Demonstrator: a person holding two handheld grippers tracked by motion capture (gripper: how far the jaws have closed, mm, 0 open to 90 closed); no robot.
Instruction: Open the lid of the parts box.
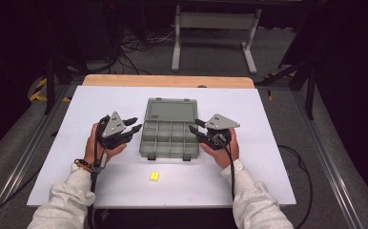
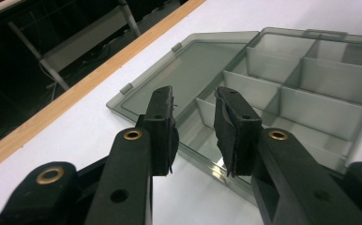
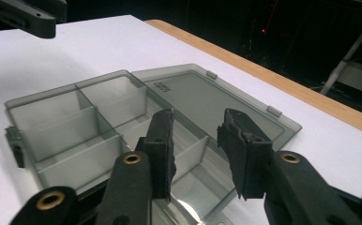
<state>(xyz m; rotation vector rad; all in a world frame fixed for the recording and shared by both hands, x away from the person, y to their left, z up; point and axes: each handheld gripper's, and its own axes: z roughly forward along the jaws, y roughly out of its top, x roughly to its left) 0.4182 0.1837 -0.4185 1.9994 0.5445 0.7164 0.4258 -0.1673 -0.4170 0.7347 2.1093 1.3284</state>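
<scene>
- Organizer box (image 1: 169, 136) of smoky clear plastic lies open and flat between the two grippers, its lid (image 1: 169, 111) folded back on the far side and its divided tray on the near side.
- Compartments in the tray (image 2: 310, 89) are split by thin walls into a grid; those that can be seen hold nothing, and two dark latches (image 1: 151, 156) stick out from the near edge.
- Left gripper (image 1: 135, 125) is just beside the box's left edge, jaws pointing toward it; in the left gripper view (image 2: 195, 122) its jaws stand apart with only air between the pads, released, and the box corner lies just beyond and below the tips.
- Right gripper (image 1: 193, 126) is at the box's right edge, tips over or just at the rim; in the right gripper view (image 3: 198, 140) its jaws are likewise spread and hold nothing, with the tray's end compartments under and ahead of them.
- Small yellow block (image 1: 154, 176) lies on the surface nearer the person than both grippers, roughly midway between the hands and well apart from the box.
- White surface (image 1: 268, 157) carries everything; a wooden edge strip (image 1: 168, 80) runs along its far side, beyond the lid.
</scene>
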